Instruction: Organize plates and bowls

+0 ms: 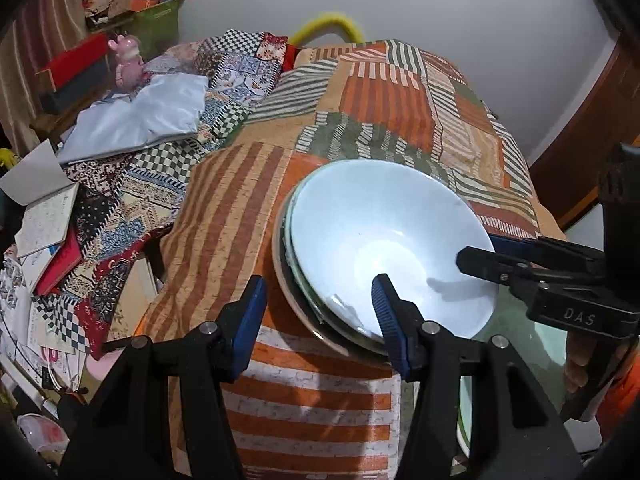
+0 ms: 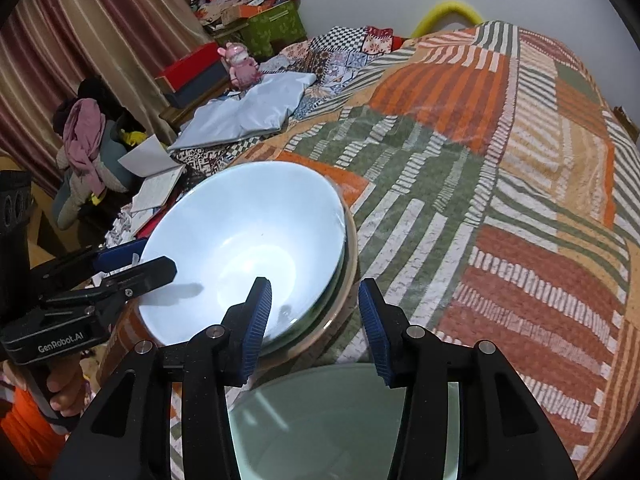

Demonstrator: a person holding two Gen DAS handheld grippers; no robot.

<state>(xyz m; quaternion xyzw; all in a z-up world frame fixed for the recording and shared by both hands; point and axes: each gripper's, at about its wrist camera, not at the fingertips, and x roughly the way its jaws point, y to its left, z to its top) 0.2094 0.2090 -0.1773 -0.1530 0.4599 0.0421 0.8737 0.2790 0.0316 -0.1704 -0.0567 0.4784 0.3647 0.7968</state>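
A pale blue-white bowl (image 1: 384, 240) sits stacked on a glass dish and a beige plate (image 1: 286, 292) on the patchwork cloth. My left gripper (image 1: 318, 312) is open, its jaws astride the stack's near-left rim. My right gripper (image 1: 476, 258) reaches in from the right over the bowl's rim. In the right wrist view the bowl (image 2: 244, 240) sits left of centre, and my right gripper (image 2: 314, 320) is open with its jaws astride the stack's near-right rim. The left gripper (image 2: 160, 266) enters from the left. A frosted glass plate (image 2: 320, 420) lies just below my right gripper.
The orange, green and brown patchwork cloth (image 2: 500, 160) covers the surface to the right and far side. A folded grey-blue cloth (image 1: 140, 116), a pink toy (image 1: 126, 60), notebooks (image 1: 44, 216) and boxes clutter the left. A yellow curved tube (image 1: 328, 26) stands by the white wall.
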